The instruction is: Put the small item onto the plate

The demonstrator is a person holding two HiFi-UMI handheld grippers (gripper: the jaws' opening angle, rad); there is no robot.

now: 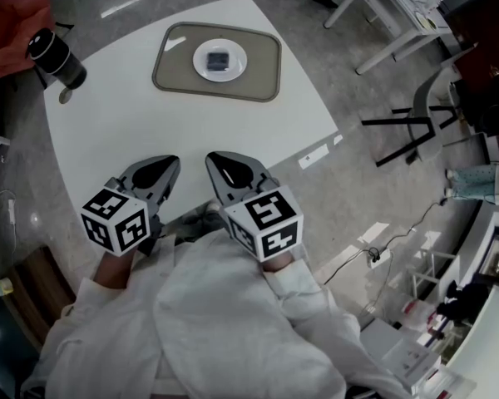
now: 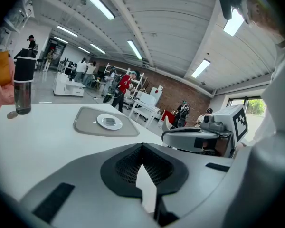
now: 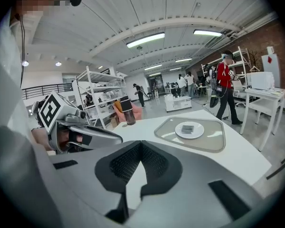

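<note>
A small dark flat item (image 1: 219,59) lies on a white plate (image 1: 201,63). The plate rests on a grey mat (image 1: 258,66) at the far side of the white table (image 1: 116,131). My left gripper (image 1: 168,165) and right gripper (image 1: 215,161) hover side by side over the near table edge, close to my body and far from the plate. Both are shut with nothing between the jaws. The left gripper view shows its jaws (image 2: 142,148) closed, with the plate (image 2: 100,122) and item (image 2: 111,121) ahead. The right gripper view shows the same (image 3: 141,144), with the plate (image 3: 180,133) and item (image 3: 187,128) ahead on the right.
A dark bottle (image 1: 56,58) stands at the table's far left corner, with a small round cap (image 1: 65,96) beside it. Chairs and desks (image 1: 416,115) stand on the floor to the right. A cable (image 1: 374,252) runs across the floor.
</note>
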